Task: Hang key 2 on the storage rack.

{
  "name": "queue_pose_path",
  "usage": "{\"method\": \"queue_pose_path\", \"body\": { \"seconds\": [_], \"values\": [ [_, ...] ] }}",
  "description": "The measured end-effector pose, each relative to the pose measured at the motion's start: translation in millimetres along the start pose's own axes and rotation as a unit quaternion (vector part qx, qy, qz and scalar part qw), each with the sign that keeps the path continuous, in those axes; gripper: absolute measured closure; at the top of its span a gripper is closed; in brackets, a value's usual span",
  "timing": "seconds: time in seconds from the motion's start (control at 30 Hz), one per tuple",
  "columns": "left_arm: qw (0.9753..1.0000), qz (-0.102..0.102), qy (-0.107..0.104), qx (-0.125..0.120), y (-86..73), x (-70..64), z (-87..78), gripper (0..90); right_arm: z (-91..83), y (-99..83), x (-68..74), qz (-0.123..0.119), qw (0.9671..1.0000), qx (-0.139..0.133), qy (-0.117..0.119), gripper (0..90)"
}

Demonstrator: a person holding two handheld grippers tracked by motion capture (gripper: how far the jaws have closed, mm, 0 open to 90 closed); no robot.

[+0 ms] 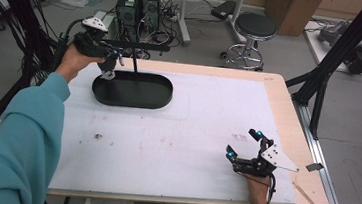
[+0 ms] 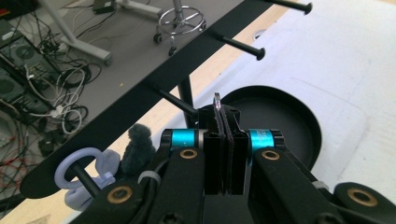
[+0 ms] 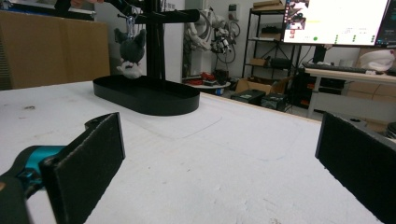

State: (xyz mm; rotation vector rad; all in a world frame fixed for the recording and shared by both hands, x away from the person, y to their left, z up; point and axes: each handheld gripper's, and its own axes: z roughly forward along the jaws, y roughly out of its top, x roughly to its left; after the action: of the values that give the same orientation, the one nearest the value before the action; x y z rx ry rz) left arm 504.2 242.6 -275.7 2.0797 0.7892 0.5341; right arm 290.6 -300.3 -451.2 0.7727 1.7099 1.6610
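The black rack (image 1: 136, 45) stands in its oval black tray (image 1: 135, 91) at the far left of the table (image 1: 176, 131). The left gripper (image 2: 224, 140) is up at the rack's bar, its jaws pressed together on a thin metal ring (image 2: 217, 100) just beside a peg (image 2: 175, 100). A grey plush keychain (image 3: 130, 51) hangs from the bar above the tray, next to a pale lilac ring (image 2: 81, 168) looped on another peg. The right gripper (image 1: 245, 146) rests on the table well apart from the rack, jaws spread wide with nothing between them
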Motion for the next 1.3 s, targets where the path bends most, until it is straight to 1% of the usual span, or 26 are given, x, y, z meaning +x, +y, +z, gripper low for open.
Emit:
{"method": "queue_pose_path", "body": {
  "seconds": [0.1,0.13,0.17,0.2,0.23,0.27,0.37,0.53,0.57,0.6,0.73,0.87,0.9,1.13,1.2,1.3],
  "values": [
    [1.0000,-0.002,0.003,-0.004,0.4,0.2,1.1,88.2,0.1,-1.2,-0.3,0.000,1.0000,-0.003,0.000,0.6],
    [1.0000,-0.003,0.004,-0.004,0.1,0.7,1.4,88.2,0.3,-1.9,-0.6,-0.004,1.0000,-0.005,-0.001,0.5],
    [1.0000,-0.002,0.005,-0.002,-0.1,1.2,1.2,88.2,0.1,-2.5,0.4,0.001,1.0000,-0.002,0.000,0.6],
    [1.0000,-0.002,0.005,0.000,-0.6,2.0,1.1,88.1,0.3,-2.8,0.2,-0.001,1.0000,-0.002,0.000,0.5],
    [1.0000,-0.006,0.004,-0.001,-0.9,2.3,1.1,88.2,0.4,-3.3,0.7,0.001,1.0000,0.000,0.002,0.6],
    [1.0000,-0.004,0.007,-0.002,-1.0,3.1,0.7,88.2,0.9,-3.4,0.2,-0.004,1.0000,-0.001,0.001,0.6],
    [0.9999,-0.007,0.008,-0.005,-1.4,5.1,-0.4,88.2,1.1,-4.5,0.5,0.001,1.0000,0.003,0.002,0.5],
    [0.9999,-0.010,0.012,-0.003,-2.6,7.8,-0.2,88.1,1.4,-4.8,0.7,-0.001,1.0000,0.003,0.001,0.5],
    [0.9998,-0.013,0.010,-0.007,-2.9,8.2,0.3,88.1,1.5,-4.8,0.4,-0.002,1.0000,0.001,0.001,0.6],
    [0.9999,-0.010,0.011,-0.005,-3.0,9.0,0.2,88.1,1.3,-4.8,0.6,0.000,1.0000,0.002,0.000,0.5],
    [0.9999,-0.012,0.010,-0.005,-4.9,12.3,1.6,88.1,1.3,-5.0,0.7,-0.002,1.0000,0.001,0.001,0.6],
    [0.9998,-0.011,0.009,-0.013,-5.3,14.4,3.0,88.1,0.8,-5.2,0.3,-0.003,1.0000,-0.002,0.000,0.6],
    [0.9998,-0.011,0.009,-0.012,-5.6,14.9,3.4,88.1,0.4,-5.3,0.7,0.005,1.0000,-0.001,0.001,0.6],
    [0.9997,-0.015,0.012,-0.017,-6.5,17.6,7.2,88.1,-0.7,-5.8,-0.7,0.006,1.0000,-0.007,0.000,0.6],
    [0.9998,-0.013,0.012,-0.011,-5.4,18.4,7.9,88.1,-0.7,-5.8,-0.7,0.006,1.0000,-0.007,0.001,0.6],
    [0.9998,-0.010,0.013,-0.012,-0.5,19.4,7.9,88.1,-0.5,-5.9,-1.0,0.006,1.0000,-0.008,0.000,0.5]
  ]
}}
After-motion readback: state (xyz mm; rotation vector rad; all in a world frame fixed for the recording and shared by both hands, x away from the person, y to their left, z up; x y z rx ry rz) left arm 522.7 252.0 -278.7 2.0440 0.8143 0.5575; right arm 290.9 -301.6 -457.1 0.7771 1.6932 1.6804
